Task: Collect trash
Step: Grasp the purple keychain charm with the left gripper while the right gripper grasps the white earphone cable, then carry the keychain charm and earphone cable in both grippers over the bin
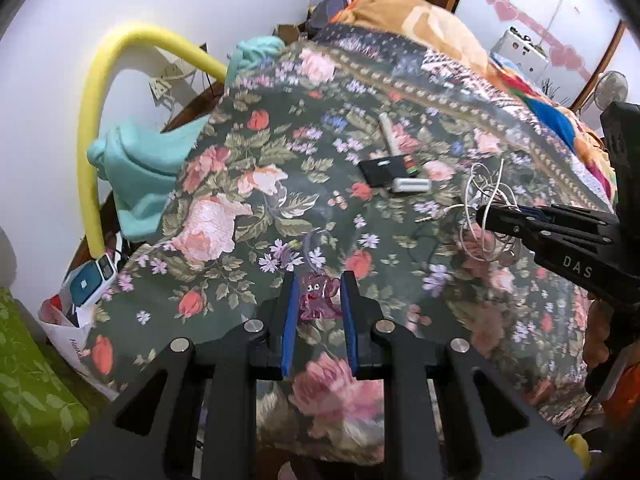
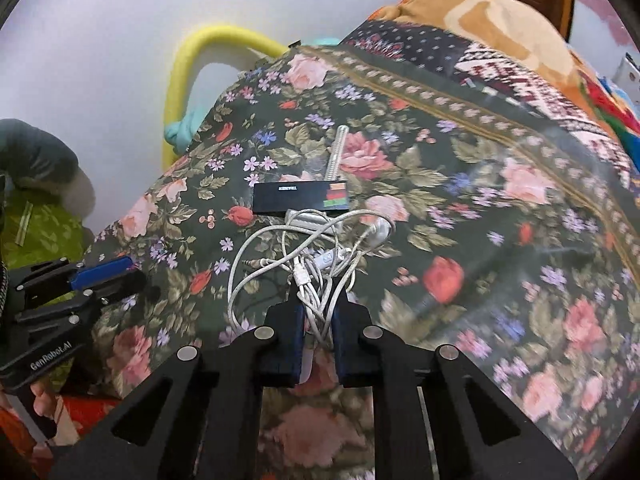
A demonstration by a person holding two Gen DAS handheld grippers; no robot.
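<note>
Two grippers, both over a bed covered by one floral blanket (image 1: 240,208), dark green woven cloth with pink and red roses.

Left gripper (image 1: 320,300): fingers narrow, blue pads on either side of one small purple wrapper (image 1: 318,296), translucent, crinkly plastic with a cartoon face printed on it. Pads look to be touching its sides; wrapper sits at the fingertips, just above the blanket.

Right gripper (image 2: 318,304): fingers closed on one tangle of white cable (image 2: 308,256), thin, rubbery, looped many times, with a small jack plug sticking out at the left of the bundle. Strands run down between the two pads; the rest of the coil lies on the blanket ahead of the fingertips. In the left wrist view the same gripper comes in from the right with the cable bunched at its tip.

Beyond the cable, on the blanket: one flat black rectangular box (image 2: 300,197) with a red and green label at one end, one small silver-grey oblong piece (image 1: 411,185) touching its near edge, one slim silvery stick (image 2: 336,152), ribbed, lying angled away from the box.

At the bed's left edge: one yellow foam tube (image 1: 96,120), bent in an arch, and teal cloth (image 1: 148,168) knotted around it. One plastic bag (image 1: 68,320) lower left, white, crumpled.
</note>
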